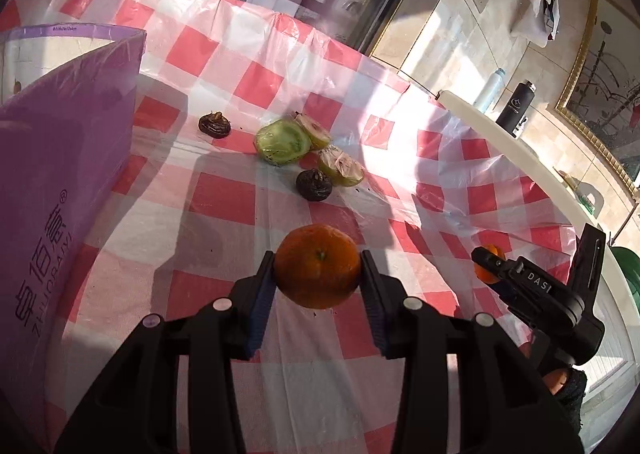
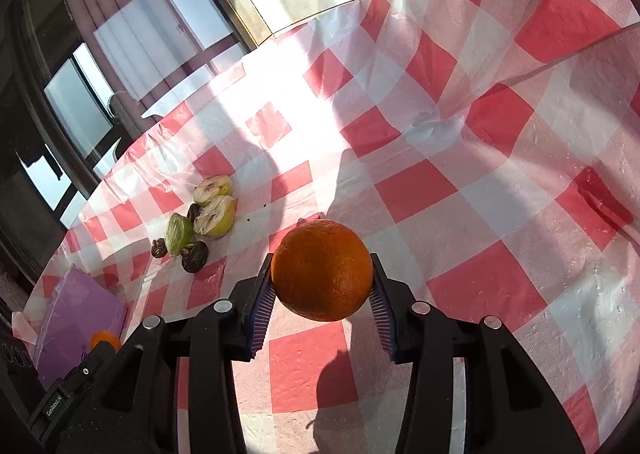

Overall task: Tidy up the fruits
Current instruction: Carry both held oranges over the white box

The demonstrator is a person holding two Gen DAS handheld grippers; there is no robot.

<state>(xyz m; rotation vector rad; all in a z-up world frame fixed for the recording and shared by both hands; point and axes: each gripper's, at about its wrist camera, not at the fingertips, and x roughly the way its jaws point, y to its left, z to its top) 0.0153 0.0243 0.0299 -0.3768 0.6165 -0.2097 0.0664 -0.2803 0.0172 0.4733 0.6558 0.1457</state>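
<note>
Left wrist view: left gripper (image 1: 318, 274) clamps an orange (image 1: 317, 271) above the checked cloth (image 1: 224, 198). Right gripper (image 2: 322, 278) likewise clamps another orange (image 2: 322, 269). Keep both squeezes gentle and carry them level toward the purple box (image 1: 60, 158), well apart.

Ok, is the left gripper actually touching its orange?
Touching. The left wrist view shows the left gripper with both blue pads pressed against the sides of the orange, no gap on either side.

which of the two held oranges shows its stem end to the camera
The left gripper's orange: its green stem scar faces the camera. The right gripper's orange shows plain peel.
</note>
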